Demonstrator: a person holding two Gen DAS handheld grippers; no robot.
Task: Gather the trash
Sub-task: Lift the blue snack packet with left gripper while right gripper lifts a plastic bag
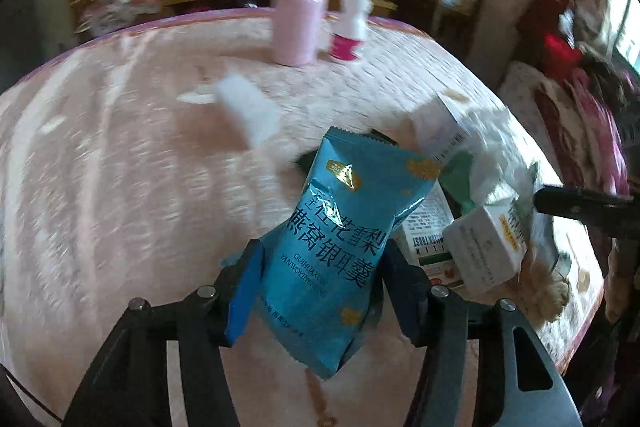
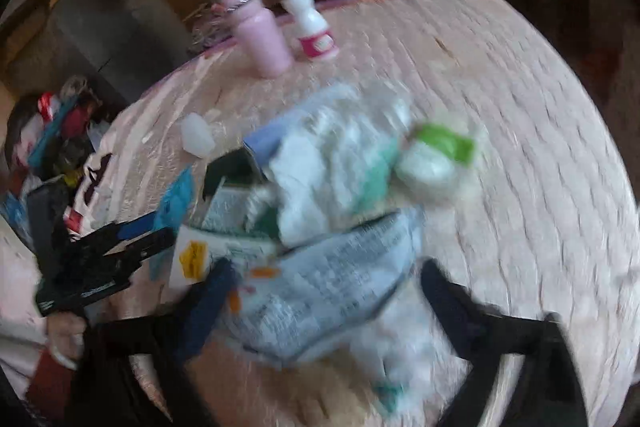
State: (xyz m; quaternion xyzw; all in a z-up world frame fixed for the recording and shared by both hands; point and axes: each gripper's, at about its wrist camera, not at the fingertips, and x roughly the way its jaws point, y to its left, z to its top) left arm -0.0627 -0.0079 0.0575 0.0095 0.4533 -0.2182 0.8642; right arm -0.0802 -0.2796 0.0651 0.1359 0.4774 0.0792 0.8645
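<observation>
Your left gripper (image 1: 320,291) is clamped on the blue snack packet (image 1: 340,227), held upright between its pads above the pink tablecloth (image 1: 120,147). At two o'clock from the packet lies the trash pile (image 1: 472,219) of small boxes and white wrappers. Your right gripper (image 2: 324,291) has a pale printed wrapper (image 2: 332,279) between its fingers, but blur hides whether the pads press on it.
</observation>
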